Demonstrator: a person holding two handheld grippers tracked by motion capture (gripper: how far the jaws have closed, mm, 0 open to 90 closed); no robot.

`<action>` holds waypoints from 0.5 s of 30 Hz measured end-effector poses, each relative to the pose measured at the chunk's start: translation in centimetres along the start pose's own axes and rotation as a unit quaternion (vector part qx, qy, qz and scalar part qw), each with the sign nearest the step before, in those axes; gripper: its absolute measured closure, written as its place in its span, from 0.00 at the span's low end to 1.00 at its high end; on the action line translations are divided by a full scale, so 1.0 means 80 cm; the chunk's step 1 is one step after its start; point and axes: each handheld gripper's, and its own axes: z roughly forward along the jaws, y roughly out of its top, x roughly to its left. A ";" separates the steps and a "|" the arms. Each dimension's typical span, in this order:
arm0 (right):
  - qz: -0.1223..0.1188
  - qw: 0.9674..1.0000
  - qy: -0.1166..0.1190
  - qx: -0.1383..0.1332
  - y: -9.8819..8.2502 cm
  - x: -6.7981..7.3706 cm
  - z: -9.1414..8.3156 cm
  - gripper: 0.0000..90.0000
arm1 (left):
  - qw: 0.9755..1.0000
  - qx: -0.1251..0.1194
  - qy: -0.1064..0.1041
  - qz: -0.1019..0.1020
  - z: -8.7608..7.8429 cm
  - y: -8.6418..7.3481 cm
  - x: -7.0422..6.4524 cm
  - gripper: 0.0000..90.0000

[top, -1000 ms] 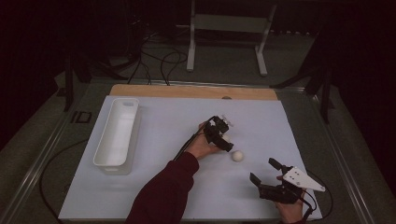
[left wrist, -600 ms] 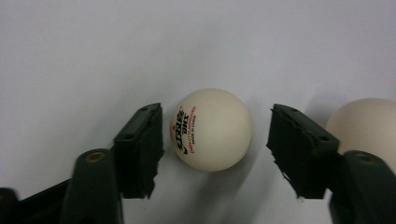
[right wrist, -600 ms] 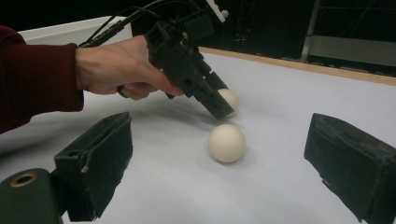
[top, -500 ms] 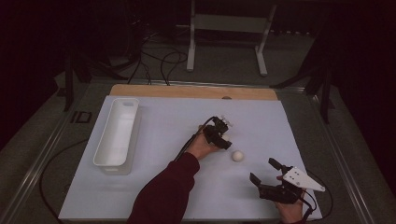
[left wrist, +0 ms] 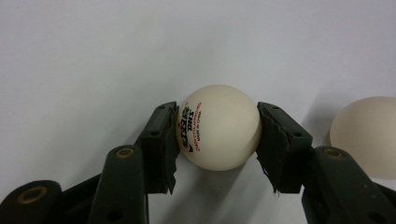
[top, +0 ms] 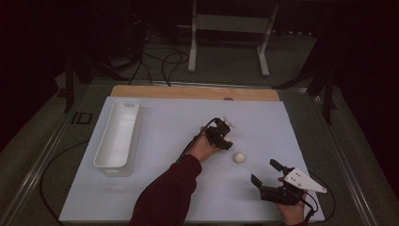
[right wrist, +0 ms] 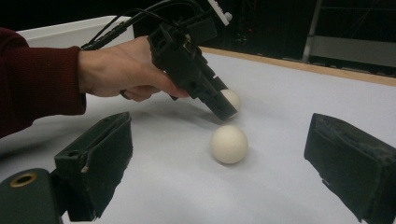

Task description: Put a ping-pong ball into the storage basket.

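Left gripper (left wrist: pixel 218 133) pinching a white ball (left wrist: pixel 218 127) between both pads, ball printed with red and black text, low over the white tabletop (top: pixel 164 122). Seen from the high view near the tabletop centre, held by the left hand (top: pixel 203 148) in a dark red sleeve (top: pixel 167 195). Second ball (top: pixel 239 157) lying free on the tabletop just beside the left gripper, between the two grippers. Right gripper (top: pixel 267 175) near the front right corner, jaws spread wide, nothing between them, pointed toward the free ball. White tray (top: pixel 117 134) well apart at the left side.
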 end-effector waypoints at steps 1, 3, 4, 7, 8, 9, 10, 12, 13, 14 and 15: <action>0.000 1.000 0.000 0.000 0.000 0.000 0.000 0.08 | 1.000 -0.002 0.001 0.000 -0.002 0.000 -0.001 0.57; -0.002 1.000 0.002 0.000 0.000 0.000 0.000 0.08 | 1.000 -0.002 0.005 0.005 -0.004 0.000 -0.001 0.57; -0.001 1.000 0.002 0.000 0.000 0.000 0.000 0.08 | 1.000 -0.002 0.006 0.004 -0.005 0.000 -0.001 0.57; -0.002 1.000 0.002 -0.001 0.000 0.000 0.001 0.08 | 1.000 -0.004 0.008 0.007 -0.008 0.001 -0.001 0.57; -0.002 1.000 0.001 0.000 0.000 0.000 0.001 0.08 | 1.000 -0.005 0.008 0.007 -0.009 0.001 -0.002 0.57; -0.002 1.000 0.002 0.000 0.000 0.001 0.001 0.08 | 1.000 -0.008 0.008 0.006 -0.010 0.001 -0.002 0.57; -0.003 1.000 0.001 0.000 0.000 0.001 0.001 0.08 | 1.000 -0.009 0.007 0.007 -0.012 0.002 -0.002 0.57; -0.003 1.000 0.002 -0.001 0.000 0.001 0.001 0.08 | 1.000 -0.010 0.008 0.009 -0.013 0.002 -0.002 0.57; -0.002 1.000 0.002 -0.001 0.000 0.001 0.002 0.08 | 1.000 -0.011 0.008 0.008 -0.014 0.002 -0.002 0.57; -0.002 1.000 0.002 -0.001 0.000 0.001 0.002 0.08 | 1.000 -0.010 0.007 0.008 -0.015 0.002 -0.002 0.57; -0.002 1.000 0.002 -0.001 0.000 0.001 0.002 0.08 | 1.000 -0.010 0.006 0.007 -0.015 0.002 -0.002 0.57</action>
